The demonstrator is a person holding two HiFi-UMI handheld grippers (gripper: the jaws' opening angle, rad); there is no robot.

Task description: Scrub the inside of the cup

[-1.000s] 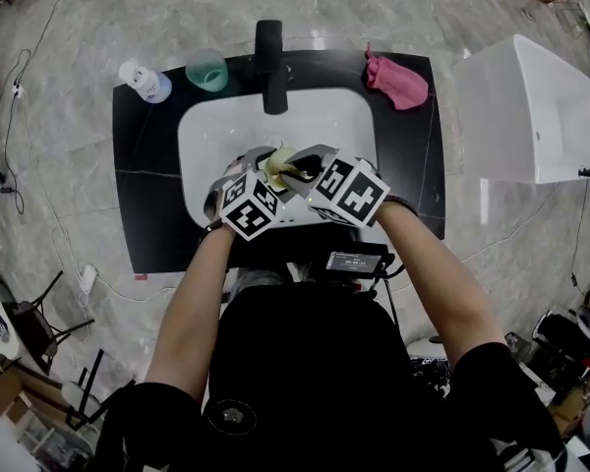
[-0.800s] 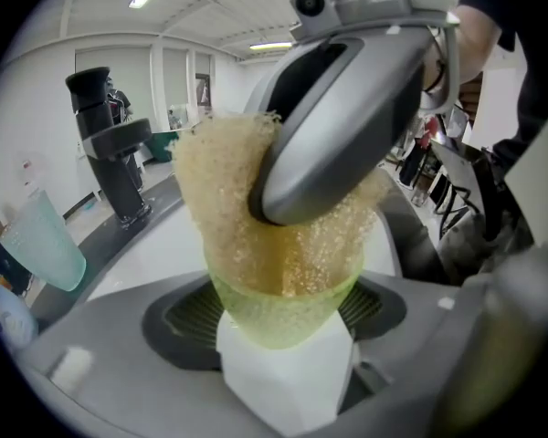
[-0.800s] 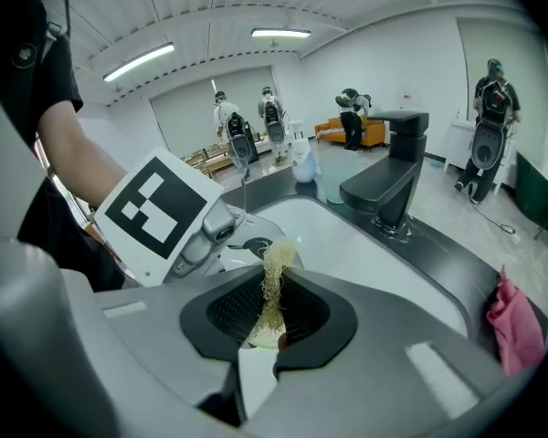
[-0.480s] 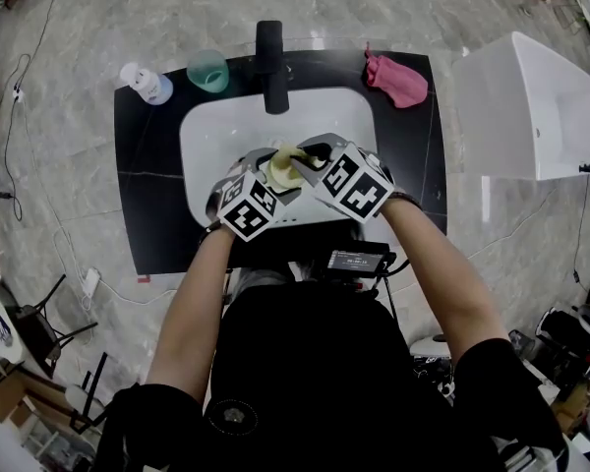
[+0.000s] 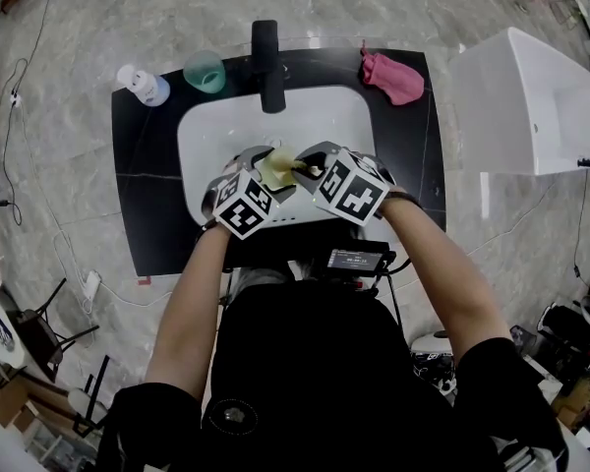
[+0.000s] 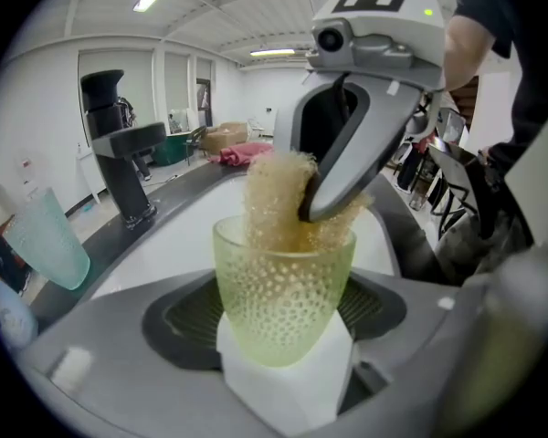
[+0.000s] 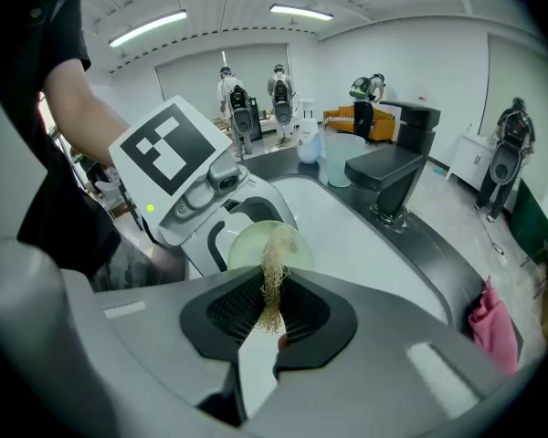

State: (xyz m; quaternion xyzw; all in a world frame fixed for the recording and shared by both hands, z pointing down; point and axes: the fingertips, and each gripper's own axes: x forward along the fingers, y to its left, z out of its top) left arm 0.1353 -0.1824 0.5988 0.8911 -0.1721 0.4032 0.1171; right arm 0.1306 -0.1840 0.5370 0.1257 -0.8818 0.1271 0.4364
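A yellow-green dimpled glass cup (image 6: 283,290) stands upright between my left gripper's (image 6: 283,331) jaws, which are shut on its lower sides. My right gripper (image 7: 269,322) is shut on a tan fibrous sponge (image 7: 272,286). The sponge (image 6: 276,199) reaches down through the rim into the cup, with the right gripper's finger (image 6: 352,153) coming in from above right. In the head view both grippers meet over the front of the white sink (image 5: 226,131), the cup (image 5: 275,165) between the left gripper (image 5: 259,177) and the right gripper (image 5: 303,168). The cup's bottom is hidden.
A black faucet (image 5: 266,52) rises behind the basin. On the black counter stand a teal cup (image 5: 206,70) and a white bottle (image 5: 143,84) at the back left, and a pink cloth (image 5: 393,77) lies at the back right. A white tub (image 5: 531,106) sits further right.
Both grippers and the cup have shifted slightly left over the sink, and the right gripper's sponge has moved a little in the cup. Both grips are unchanged.
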